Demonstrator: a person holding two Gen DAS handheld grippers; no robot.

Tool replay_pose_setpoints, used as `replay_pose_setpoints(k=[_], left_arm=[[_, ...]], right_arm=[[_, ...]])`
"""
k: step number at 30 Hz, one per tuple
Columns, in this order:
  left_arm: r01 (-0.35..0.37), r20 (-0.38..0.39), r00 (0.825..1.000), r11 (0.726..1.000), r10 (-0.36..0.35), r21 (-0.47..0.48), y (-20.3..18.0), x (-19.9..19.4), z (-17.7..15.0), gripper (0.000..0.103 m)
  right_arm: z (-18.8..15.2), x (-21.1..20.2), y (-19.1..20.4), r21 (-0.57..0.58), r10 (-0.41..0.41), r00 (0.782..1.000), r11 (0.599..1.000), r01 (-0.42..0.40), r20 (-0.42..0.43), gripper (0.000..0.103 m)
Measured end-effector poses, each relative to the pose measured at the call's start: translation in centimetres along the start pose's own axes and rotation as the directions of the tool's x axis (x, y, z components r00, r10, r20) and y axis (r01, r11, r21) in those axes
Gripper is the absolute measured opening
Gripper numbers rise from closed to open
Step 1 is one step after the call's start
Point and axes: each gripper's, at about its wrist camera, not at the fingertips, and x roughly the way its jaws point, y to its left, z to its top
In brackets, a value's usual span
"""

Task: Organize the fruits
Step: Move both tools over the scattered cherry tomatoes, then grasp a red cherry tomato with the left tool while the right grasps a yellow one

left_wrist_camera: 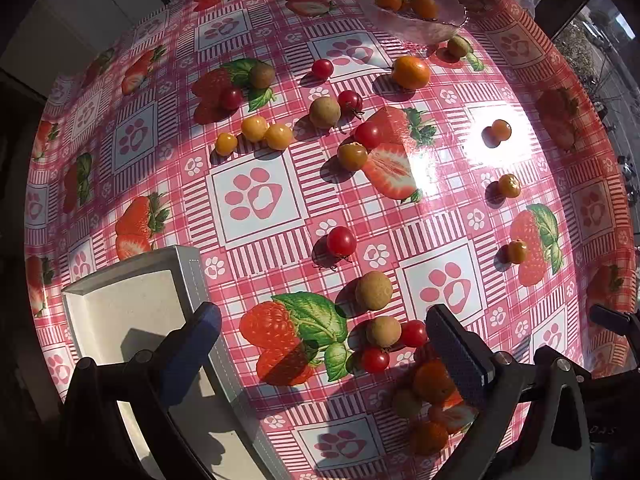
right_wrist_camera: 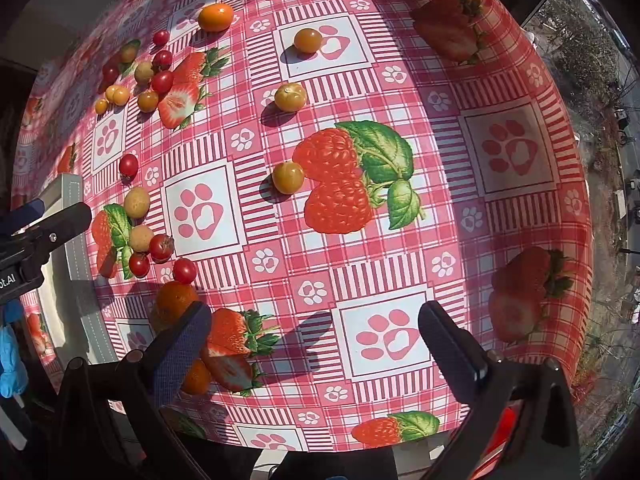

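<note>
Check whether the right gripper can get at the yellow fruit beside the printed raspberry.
Probably yes. The right gripper is open and empty, and the yellow fruit sits alone straight ahead of it. Only bare tablecloth lies between them.

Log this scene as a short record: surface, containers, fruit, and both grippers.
surface: table under a pink plaid cloth printed with paws and strawberries
bowl: glass bowl at the far side, two orange fruits inside
tray: white tray at the near left, no fruit seen in it
loose fruit: red tomatoes, yellow berries, brown longans, orange kumquat, scattered on the cloth
left gripper: open, holding nothing
right gripper: open, holding nothing
</note>
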Motion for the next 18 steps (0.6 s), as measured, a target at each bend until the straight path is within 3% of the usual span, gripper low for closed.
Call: replay_pose_setpoints(k=[8, 12, 16, 18], left_arm=[[-0.053, 0.031, 0.998, 0.999, 0.053, -0.007, -0.5, 4.2, 2.7, 0.103], [-0.043, -0.003, 0.999, 0.999, 0.043, -0.029, -0.2, 6.2, 3.2, 0.081], [-0.014, 0.027, 1.0, 0.998, 0.016, -0.067, 0.3, 6.3, 3.0, 0.08], [0.028, 0.035, 0.999, 0.997, -0.026, -0.078, 0.5, 6.3, 2.9, 0.066]], right_arm=[[3.2, 3.4, 0.9, -0.025, -0.021, 0.999, 0.999, 0.022, 0.044, 0.103], [4.3, 4.8, 1.6, -0.036, -0.026, 0.997, 0.999, 0.028, 0.07, 0.101], [4.6, 5.6, 3.0, -0.067, -0.036, 0.996, 0.997, 0.042, 0.087, 0.076], [4.8, 5.9, 4.0, -0.097, -0.067, 0.993, 0.992, 0.077, 0.099, 0.071]])
